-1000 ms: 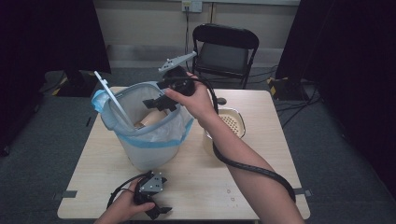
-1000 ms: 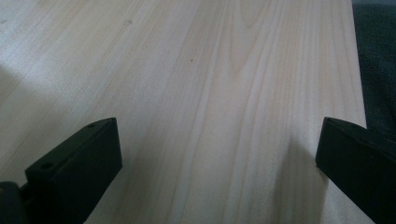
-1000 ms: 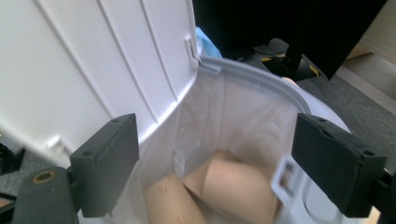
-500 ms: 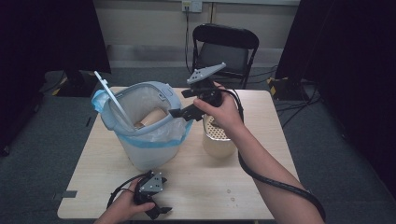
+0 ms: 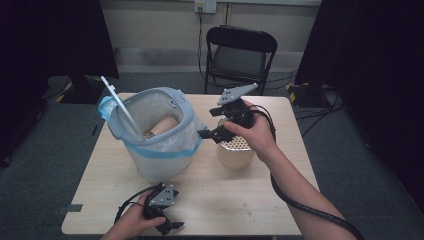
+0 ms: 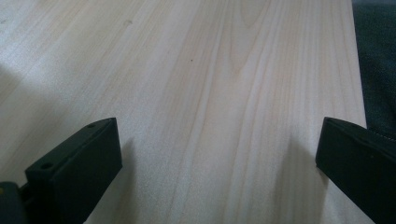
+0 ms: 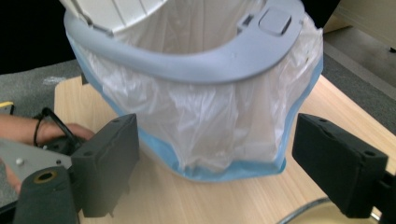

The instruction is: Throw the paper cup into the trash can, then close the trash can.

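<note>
Right claw point(image 5: 212, 131) wide and empty over the cup point(image 5: 235, 154) beside the bin point(image 5: 155, 145) (I risk tipping it).

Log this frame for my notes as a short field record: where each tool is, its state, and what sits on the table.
right tool: open, empty, held above the cream perforated container, beside the bin
left tool: open, empty, low over the table near its front edge
bin: lid up, lined with a clear bag with blue hem; brown roll-like item inside
background: black folding chair
</note>
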The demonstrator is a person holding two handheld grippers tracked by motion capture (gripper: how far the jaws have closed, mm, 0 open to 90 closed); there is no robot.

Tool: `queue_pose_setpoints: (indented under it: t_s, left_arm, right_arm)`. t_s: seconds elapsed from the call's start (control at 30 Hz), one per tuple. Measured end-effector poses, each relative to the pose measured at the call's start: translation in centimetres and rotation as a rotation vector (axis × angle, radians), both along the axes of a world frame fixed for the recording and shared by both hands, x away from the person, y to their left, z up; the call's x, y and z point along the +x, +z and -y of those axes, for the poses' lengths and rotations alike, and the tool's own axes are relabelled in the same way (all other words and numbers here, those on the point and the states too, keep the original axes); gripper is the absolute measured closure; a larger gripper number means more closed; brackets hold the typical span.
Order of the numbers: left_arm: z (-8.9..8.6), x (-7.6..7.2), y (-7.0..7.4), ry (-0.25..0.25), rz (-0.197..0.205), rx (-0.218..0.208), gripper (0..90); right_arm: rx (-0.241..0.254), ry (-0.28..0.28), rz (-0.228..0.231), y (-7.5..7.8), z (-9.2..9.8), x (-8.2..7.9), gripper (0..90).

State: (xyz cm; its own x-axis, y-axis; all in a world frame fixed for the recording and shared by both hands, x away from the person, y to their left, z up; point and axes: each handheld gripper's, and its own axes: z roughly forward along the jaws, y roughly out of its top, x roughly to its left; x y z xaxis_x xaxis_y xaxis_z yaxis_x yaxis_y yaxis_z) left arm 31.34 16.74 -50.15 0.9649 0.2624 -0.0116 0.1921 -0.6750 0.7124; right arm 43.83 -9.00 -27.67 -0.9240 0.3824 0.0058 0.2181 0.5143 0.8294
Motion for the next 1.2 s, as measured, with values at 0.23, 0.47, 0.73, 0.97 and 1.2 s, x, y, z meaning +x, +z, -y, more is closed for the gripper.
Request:
queue_pose_setpoints:
  t_s: [0.23, 0.47, 0.73, 0.97, 1.2]
  left_arm:
    - [0.0, 0.0, 0.0, 0.004, 0.000, -0.003, 0.0]
    - [0.1, 0.0, -0.1, 0.006, 0.003, -0.012, 0.0]
    - [0.0, 0.0, -0.1, 0.003, 0.002, -0.003, 0.0]
    - [0.0, -0.1, -0.1, 0.006, -0.005, -0.004, 0.0]
    - [0.0, -0.1, -0.1, 0.005, -0.004, -0.003, 0.0]
  right_arm:
    - [-0.003, 0.009, -0.010, -1.6, 0.8, -0.8, 14.4]
    - [-0.005, 0.013, -0.013, -2.8, 1.8, -1.4, 14.4]
    - [-0.020, 0.025, -0.028, -5.0, 3.5, -2.4, 14.4]
    - [-0.026, 0.016, -0.050, -7.1, 4.8, -3.2, 14.4]
    - [-0.033, 0.014, -0.065, -8.9, 5.8, -4.0, 14.4]
